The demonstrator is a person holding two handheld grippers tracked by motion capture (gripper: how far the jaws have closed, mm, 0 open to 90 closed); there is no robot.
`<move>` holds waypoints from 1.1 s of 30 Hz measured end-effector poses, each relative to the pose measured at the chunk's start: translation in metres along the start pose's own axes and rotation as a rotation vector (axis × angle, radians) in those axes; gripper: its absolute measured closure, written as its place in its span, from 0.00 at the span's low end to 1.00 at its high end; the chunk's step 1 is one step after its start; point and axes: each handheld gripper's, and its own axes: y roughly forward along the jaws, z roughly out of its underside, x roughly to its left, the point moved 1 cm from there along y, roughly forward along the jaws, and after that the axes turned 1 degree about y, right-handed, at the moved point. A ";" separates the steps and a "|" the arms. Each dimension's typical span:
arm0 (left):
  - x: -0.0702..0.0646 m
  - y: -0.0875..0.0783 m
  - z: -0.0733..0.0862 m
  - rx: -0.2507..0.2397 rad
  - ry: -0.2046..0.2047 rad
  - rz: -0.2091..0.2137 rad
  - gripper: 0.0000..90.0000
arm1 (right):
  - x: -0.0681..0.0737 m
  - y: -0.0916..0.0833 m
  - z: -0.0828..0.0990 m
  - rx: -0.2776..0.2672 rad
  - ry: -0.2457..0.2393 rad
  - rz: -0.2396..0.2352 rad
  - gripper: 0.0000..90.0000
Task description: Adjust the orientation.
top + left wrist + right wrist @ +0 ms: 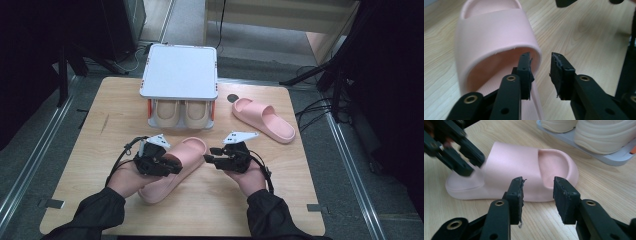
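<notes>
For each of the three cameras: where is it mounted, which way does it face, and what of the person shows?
High view: above the person's side, looking forward and down on the table; forearms, hands, both grippers show.
Left gripper view: rides the left gripper, looking along its jaws into the near pink slipper, one jaw inside its strap.
Right gripper view: rides the right gripper, facing that slipper's side and the shoe rack.
Shared: all three show the near pink slipper; the right gripper view also catches the left gripper.

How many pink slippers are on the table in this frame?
2. One pink slipper lies near the front, between the two grippers. The other pink slipper lies at the back right, beside the rack, which holds a beige pair. More could be hidden under the rack's top.
</notes>
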 end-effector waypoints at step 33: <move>0.070 0.003 0.028 0.028 -0.103 -0.076 0.95 | 0.022 0.038 0.005 0.101 0.005 -0.034 1.00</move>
